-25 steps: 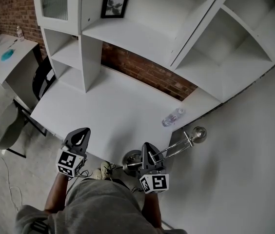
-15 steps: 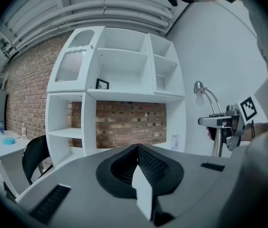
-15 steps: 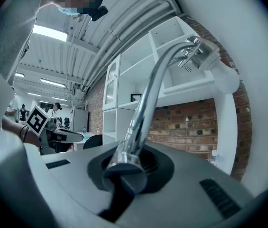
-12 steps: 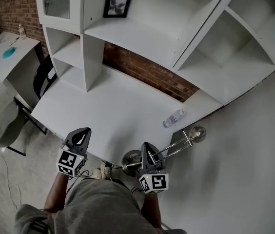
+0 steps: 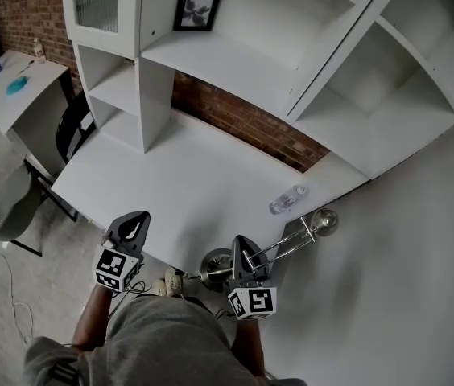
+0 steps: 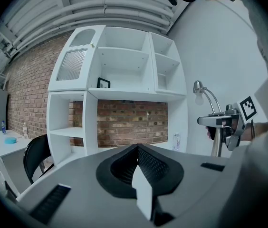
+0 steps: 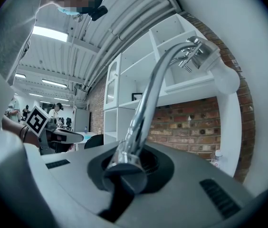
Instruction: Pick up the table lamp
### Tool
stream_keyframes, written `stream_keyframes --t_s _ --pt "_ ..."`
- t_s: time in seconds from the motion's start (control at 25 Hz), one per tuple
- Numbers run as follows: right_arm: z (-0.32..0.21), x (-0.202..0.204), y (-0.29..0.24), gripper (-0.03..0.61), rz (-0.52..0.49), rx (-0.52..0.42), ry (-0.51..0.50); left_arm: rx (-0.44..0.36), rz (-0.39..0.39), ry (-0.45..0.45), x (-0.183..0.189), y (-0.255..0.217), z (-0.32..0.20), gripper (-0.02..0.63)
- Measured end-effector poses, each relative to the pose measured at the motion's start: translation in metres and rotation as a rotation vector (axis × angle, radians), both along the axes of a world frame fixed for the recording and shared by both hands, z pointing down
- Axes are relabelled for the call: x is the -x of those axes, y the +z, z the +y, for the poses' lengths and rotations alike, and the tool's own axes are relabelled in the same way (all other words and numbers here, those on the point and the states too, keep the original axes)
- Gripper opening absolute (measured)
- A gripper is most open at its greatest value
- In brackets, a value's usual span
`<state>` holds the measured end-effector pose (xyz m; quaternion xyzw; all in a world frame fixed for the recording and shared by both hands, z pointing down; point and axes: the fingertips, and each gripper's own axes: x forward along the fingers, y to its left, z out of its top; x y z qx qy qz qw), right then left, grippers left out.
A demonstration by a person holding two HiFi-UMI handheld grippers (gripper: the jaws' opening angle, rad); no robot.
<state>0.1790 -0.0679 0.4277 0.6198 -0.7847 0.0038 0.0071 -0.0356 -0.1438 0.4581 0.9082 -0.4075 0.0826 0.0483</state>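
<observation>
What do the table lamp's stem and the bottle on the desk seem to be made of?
The table lamp stem looks like polished, chromed metal: it shines with bright highlights. The bottle is probably clear plastic, as it looks see-through, though it is too small to be sure.

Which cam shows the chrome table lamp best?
Right gripper view: the chrome gooseneck table lamp is close up, stem clamped in the jaws, bulb visible. Head view shows it small, from above; left gripper view, a far side profile.

White shelving (image 5: 235, 63), brick wall (image 5: 239, 121), white desk (image 5: 183, 191)
</observation>
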Motion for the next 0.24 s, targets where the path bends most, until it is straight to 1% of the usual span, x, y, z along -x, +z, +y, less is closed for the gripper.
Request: stream_keyframes --t_s 0.24 --pt "-0.0024 0.0005 0.0029 0.02 0.01 -0.009 -0.011 0.003 -0.007 -0.009 0.0012 0.003 -0.0032 0.003"
